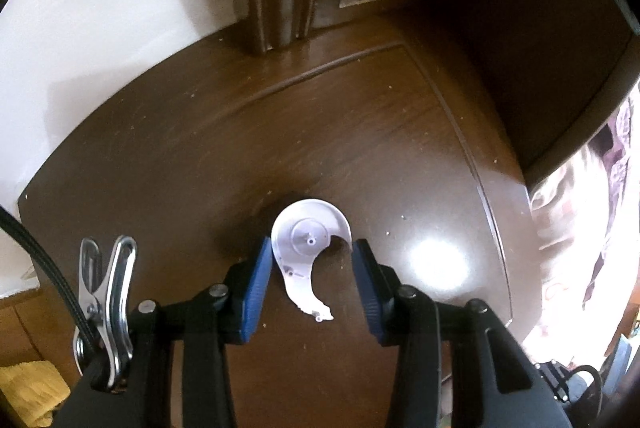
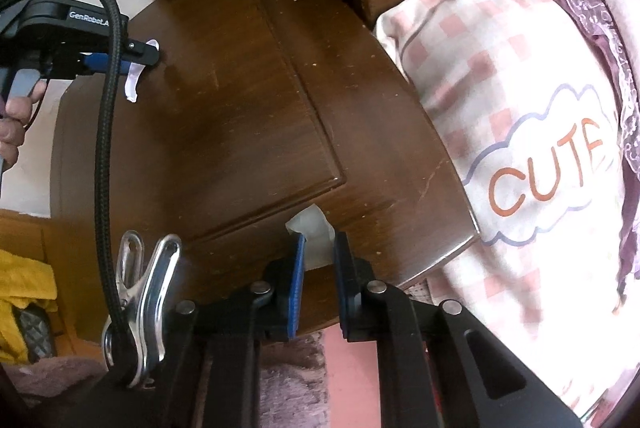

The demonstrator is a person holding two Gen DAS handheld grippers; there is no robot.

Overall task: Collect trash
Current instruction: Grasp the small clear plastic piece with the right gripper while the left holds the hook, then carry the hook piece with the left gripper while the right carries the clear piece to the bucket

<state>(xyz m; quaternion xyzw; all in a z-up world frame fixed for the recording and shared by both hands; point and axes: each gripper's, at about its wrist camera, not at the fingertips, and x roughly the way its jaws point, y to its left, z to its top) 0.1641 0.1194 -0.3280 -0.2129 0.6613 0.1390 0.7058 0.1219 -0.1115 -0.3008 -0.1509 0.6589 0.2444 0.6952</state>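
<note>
With two scraps on the dark wooden bench (image 1: 168, 163), each gripper is working its own piece. The left gripper (image 1: 312, 260) points down with its fingers (image 1: 256, 288) spread around a flat white plastic piece (image 1: 308, 248); one pad touches its edge, the other stands just clear, so nothing is gripped yet. A flat, curved part like this probably wants the pads low, squeezing across its round body rather than the thin hooked tail. The right gripper (image 2: 318, 260) has its fingers clenched on a crumpled white wad (image 2: 314, 232) near the bench edge, beside the pillow (image 2: 520, 107); a straight lift should keep the soft wad from slipping out
</note>
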